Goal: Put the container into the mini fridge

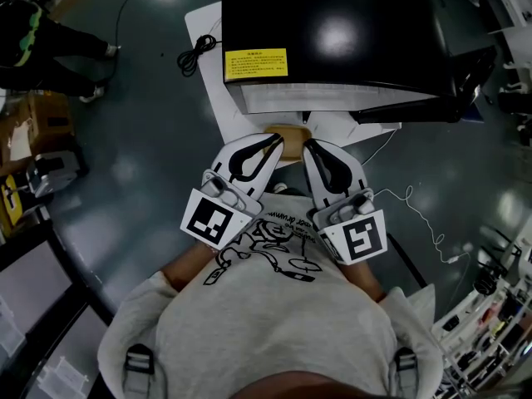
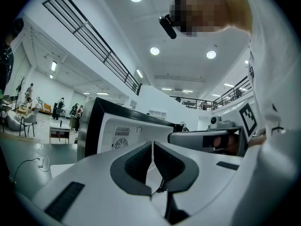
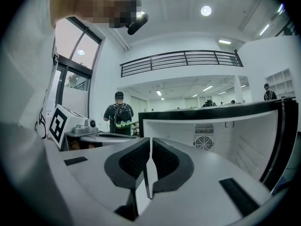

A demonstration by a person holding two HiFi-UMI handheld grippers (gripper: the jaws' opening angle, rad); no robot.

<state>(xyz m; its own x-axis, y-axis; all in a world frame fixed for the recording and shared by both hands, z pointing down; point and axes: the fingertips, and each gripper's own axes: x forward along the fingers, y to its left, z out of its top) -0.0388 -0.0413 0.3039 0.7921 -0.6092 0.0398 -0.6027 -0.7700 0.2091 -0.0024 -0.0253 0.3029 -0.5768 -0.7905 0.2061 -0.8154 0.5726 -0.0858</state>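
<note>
The mini fridge (image 1: 332, 32) stands in front of me, black on top with a yellow label (image 1: 256, 63), and its white inside faces me. Both gripper views look into its white cavity (image 3: 211, 135) with a round fan vent (image 2: 120, 144). My left gripper (image 1: 277, 140) and right gripper (image 1: 307, 145) are side by side in front of my chest, pointing at the opening. Each is shut with nothing visibly held: the left gripper (image 2: 153, 147) and the right gripper (image 3: 150, 142) show pads together. A tan rounded thing (image 1: 287, 133) shows just beyond the tips; I cannot tell what it is. No container is clearly visible.
The fridge rests on a white board (image 1: 204, 23). A black coiled cable (image 1: 195, 55) lies left of it and a thin white cable (image 1: 416, 210) to the right. A person in dark clothes (image 1: 33, 40) is at the far left. Racks (image 1: 490, 306) crowd the lower right.
</note>
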